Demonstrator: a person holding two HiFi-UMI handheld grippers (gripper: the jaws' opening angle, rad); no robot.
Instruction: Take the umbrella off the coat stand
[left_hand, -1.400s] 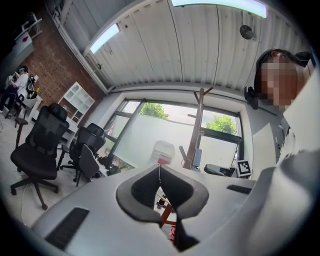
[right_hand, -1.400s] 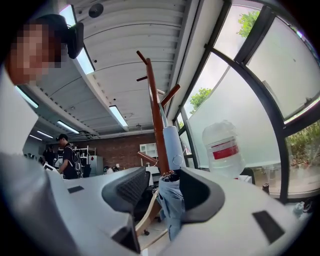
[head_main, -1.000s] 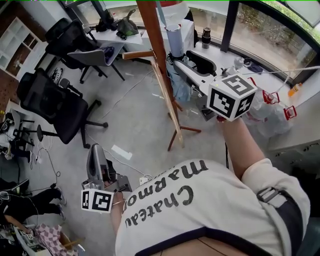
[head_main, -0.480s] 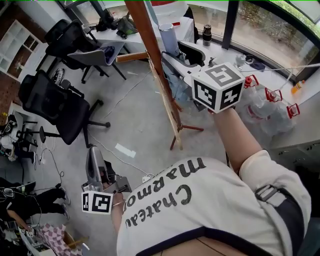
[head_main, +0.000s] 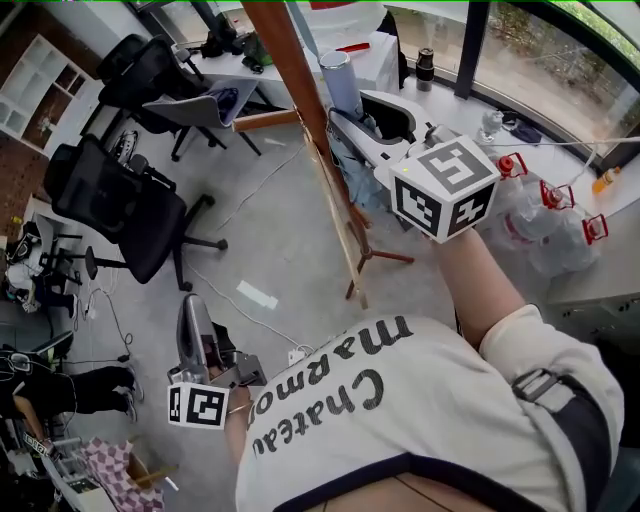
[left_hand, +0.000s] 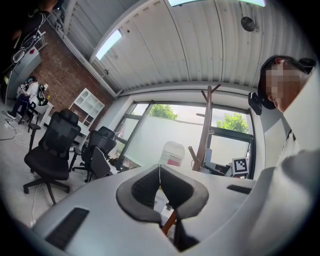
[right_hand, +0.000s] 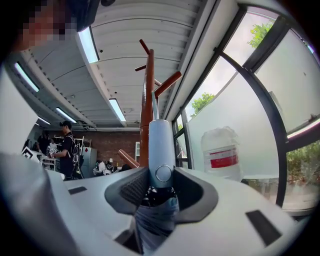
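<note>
My right gripper's (right_hand: 160, 176) jaws were closing onto the umbrella (right_hand: 160, 142) handle beside the coat stand (right_hand: 146, 100); left gripper (left_hand: 160, 169) closed, empty.

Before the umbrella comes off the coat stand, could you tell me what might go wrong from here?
1. The right hand-held gripper is closing its jaws on the umbrella, on its smooth handle just above the fabric; it could slip.
2. The umbrella hangs beside the coat stand, below its pegs; lifting may snag and rock the stand.
3. The left hand-held gripper, shut and low, cannot readily steady it.
</note>
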